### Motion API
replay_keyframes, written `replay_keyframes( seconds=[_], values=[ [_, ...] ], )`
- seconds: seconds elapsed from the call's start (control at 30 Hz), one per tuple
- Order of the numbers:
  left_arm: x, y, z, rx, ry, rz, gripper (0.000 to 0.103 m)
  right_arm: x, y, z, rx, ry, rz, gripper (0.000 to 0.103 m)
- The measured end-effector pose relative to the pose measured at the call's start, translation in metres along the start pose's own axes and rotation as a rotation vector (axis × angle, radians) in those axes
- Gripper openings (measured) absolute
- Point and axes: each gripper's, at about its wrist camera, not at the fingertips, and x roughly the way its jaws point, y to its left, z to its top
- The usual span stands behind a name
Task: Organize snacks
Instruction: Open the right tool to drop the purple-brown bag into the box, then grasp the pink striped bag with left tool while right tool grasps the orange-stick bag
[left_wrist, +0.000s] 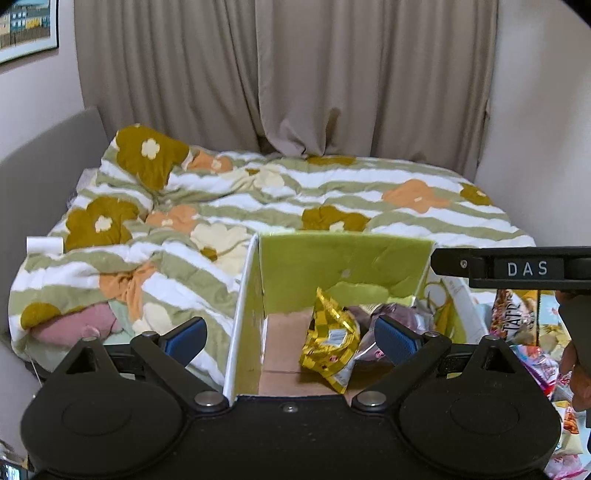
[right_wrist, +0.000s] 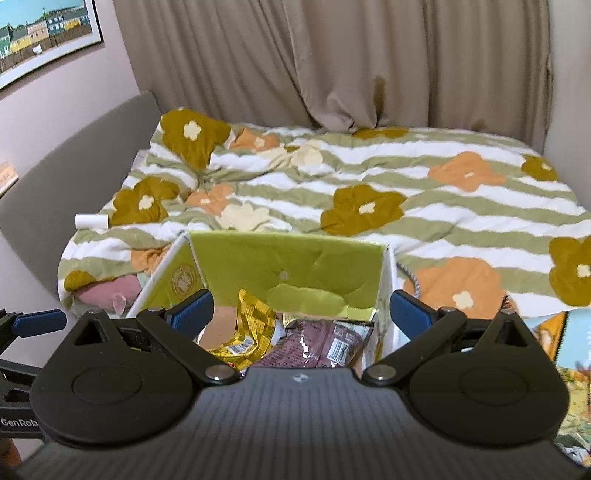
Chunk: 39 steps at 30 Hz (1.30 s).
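Observation:
An open cardboard box (left_wrist: 343, 262) with green inner flaps stands at the near edge of the bed; it also shows in the right wrist view (right_wrist: 288, 258). Inside lie a gold snack packet (left_wrist: 330, 339) (right_wrist: 251, 325) and a maroon snack packet (left_wrist: 400, 314) (right_wrist: 317, 343). My left gripper (left_wrist: 291, 338) is open and empty, hovering over the box's left wall. My right gripper (right_wrist: 301, 314) is open and empty above the box. Part of the right gripper (left_wrist: 517, 267) shows at the right of the left wrist view.
Several loose snack packets (left_wrist: 528, 332) lie to the right of the box, also in the right wrist view (right_wrist: 569, 354). The bed has a flowered striped quilt (left_wrist: 295, 199) with a white roll (left_wrist: 44, 244) at its left. Curtains (left_wrist: 280, 74) hang behind.

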Motion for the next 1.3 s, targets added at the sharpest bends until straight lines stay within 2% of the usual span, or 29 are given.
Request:
replay_keyframes(
  seconds=[0.17, 0.37, 0.6, 0.73, 1.03, 1.3],
  values=[
    [-0.015, -0.009, 0.003, 0.053, -0.041, 0.021, 0.1, -0.033, 0.0, 0.0, 0.026, -0.042, -0.026, 0.103],
    [-0.03, -0.028, -0.003, 0.089, -0.067, -0.059, 0.1, -0.074, -0.01, -0.007, 0.047, -0.075, -0.102, 0.103],
    [-0.051, -0.068, -0.016, 0.113, -0.082, -0.131, 0.1, -0.122, -0.05, -0.025, 0.093, -0.098, -0.159, 0.103],
    [-0.061, -0.097, -0.029, 0.126, -0.079, -0.133, 0.1, -0.148, -0.082, -0.043, 0.101, -0.094, -0.181, 0.103],
    [-0.072, -0.173, -0.078, 0.078, -0.006, -0.107, 0.101, -0.179, -0.163, -0.101, 0.124, 0.002, -0.139, 0.103],
    [-0.055, -0.22, -0.129, 0.056, 0.056, -0.066, 0.101, -0.175, -0.212, -0.15, 0.132, 0.09, -0.073, 0.103]
  ],
)
